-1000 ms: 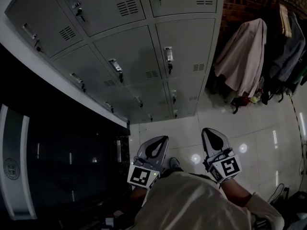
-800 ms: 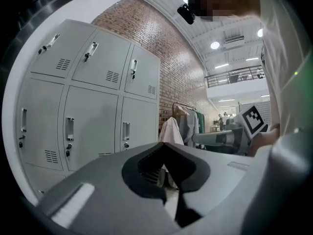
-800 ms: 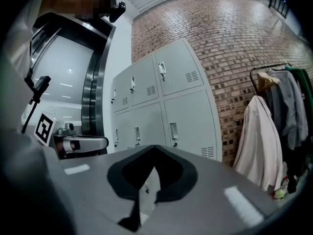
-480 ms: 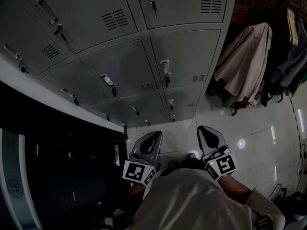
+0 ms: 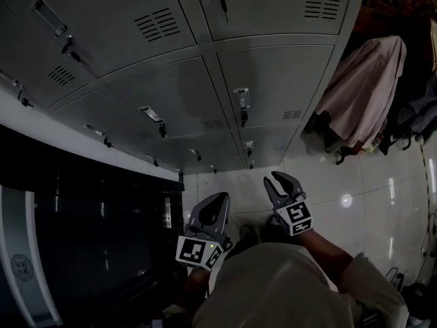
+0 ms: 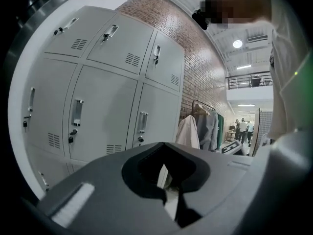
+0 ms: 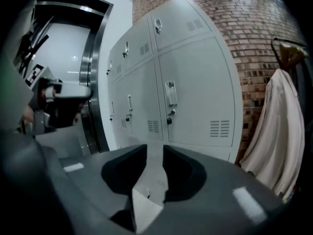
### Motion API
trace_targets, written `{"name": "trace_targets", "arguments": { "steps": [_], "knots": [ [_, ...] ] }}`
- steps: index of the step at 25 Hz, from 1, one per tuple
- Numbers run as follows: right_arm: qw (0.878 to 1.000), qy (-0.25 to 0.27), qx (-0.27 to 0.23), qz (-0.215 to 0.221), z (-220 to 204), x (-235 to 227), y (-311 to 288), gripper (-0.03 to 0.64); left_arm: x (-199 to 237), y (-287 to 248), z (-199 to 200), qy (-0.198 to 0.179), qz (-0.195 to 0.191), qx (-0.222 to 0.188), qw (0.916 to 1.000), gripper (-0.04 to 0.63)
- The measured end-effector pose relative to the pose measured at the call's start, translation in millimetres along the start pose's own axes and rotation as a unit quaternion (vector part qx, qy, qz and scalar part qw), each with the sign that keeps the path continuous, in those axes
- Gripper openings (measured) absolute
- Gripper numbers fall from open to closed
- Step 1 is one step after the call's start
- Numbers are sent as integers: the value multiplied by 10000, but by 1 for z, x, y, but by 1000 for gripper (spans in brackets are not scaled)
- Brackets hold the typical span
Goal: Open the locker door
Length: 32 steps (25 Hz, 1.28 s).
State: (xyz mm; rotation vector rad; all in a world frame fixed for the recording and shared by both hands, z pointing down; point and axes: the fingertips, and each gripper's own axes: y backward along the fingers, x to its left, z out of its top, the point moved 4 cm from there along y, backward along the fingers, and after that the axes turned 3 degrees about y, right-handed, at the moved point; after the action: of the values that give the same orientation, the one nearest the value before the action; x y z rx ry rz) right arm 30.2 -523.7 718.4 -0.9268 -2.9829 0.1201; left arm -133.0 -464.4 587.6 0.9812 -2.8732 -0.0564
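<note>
**Right jaws parted before shut lockers, left jaws together**

The right gripper (image 5: 274,178) points level at the bank of grey lockers (image 5: 171,80). Its jaws have just been opening and stand apart. Only pale floor and the foot of the lockers show through the gap, and nothing is between the pads. In the right gripper view (image 7: 155,148), the locker door (image 7: 198,94) stands straight ahead and above the jaw tips, shut flush with its neighbours. Its latch handle (image 7: 170,93) is just up from the gap and well clear of both tips. In the head view the same locker door (image 5: 276,80) is beyond the right gripper, with its latch handle (image 5: 241,98) above the tips.

The left gripper (image 5: 220,198) sits just beside the right one, a little nearer the person. In the left gripper view (image 6: 164,145) its jaws meet at the tips with nothing caught between them. More shut doors lie ahead and to its left.

To the right of the right gripper a pale coat (image 5: 362,91) hangs in front of a brick wall (image 7: 254,33). A tiled floor (image 5: 355,190) lies below both tools. The person's light sleeve (image 5: 273,285) is behind them.
</note>
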Motion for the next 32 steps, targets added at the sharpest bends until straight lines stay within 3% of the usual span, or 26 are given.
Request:
{"name": "trace_targets", "arguments": {
  "steps": [6, 9, 13, 22, 32],
  "knots": [
    [9982, -65, 554, -207, -148, -36, -136, 147, 27, 4, -75, 153, 17, 369, 9992, 71],
    [9971, -197, 612, -396, -194, -51, -186, 184, 32, 24, -129, 257, 64, 1305, 9911, 72],
    [9918, -458, 1099, -468, -289, -56, -227, 205, 45, 55, -185, 195, 100, 1539, 9878, 72],
    [9852, -592, 1511, -557, -352, -68, -289, 236, 57, 85, -249, 371, 186, 1696, 9846, 72],
    [9799, -836, 1551, -938, -357, -69, -311, 224, 65, 98, -270, 514, 222, 1763, 9827, 74]
  ]
}}
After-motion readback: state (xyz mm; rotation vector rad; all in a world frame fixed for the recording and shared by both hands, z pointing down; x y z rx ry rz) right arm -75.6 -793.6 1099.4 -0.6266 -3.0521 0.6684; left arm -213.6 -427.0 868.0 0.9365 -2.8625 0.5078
